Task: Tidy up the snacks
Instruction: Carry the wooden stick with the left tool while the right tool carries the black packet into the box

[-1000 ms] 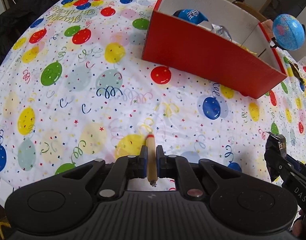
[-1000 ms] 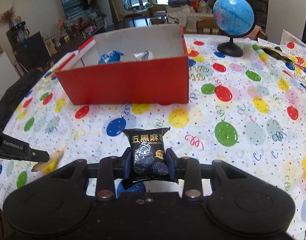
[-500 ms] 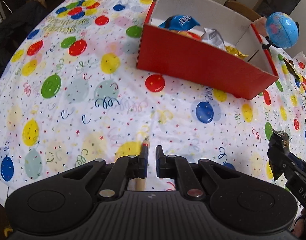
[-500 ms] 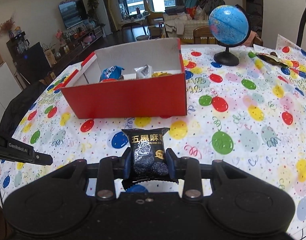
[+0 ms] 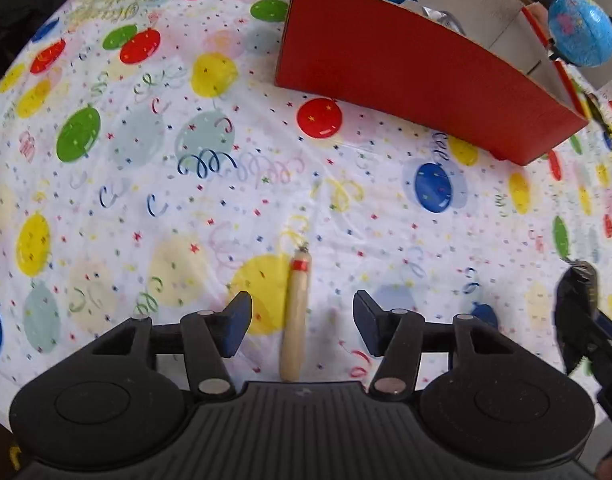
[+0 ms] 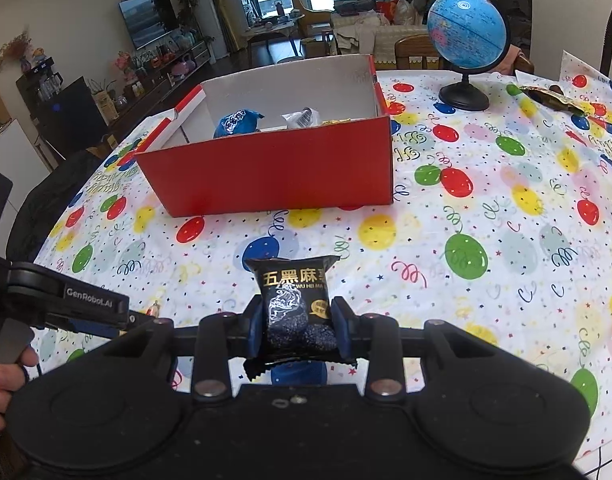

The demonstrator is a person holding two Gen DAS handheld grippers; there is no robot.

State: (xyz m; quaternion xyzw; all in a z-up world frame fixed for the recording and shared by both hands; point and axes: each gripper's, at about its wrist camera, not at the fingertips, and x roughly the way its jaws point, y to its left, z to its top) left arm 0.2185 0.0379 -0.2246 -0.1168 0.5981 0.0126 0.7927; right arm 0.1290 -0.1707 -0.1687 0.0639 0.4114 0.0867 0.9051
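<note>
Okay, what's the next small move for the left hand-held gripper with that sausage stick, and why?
Probably close on the sausage stick. The left hand-held gripper has its jaws opening, and the stick lies on the tablecloth between them, untouched by either pad. It still has to go into the red box, where other snacks already sit, while the right hand-held gripper holds a black snack packet.

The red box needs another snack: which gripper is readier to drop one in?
Right. The right gripper already clamps the black packet, facing the red box. The left gripper's jaws are opening around the sausage stick.
</note>
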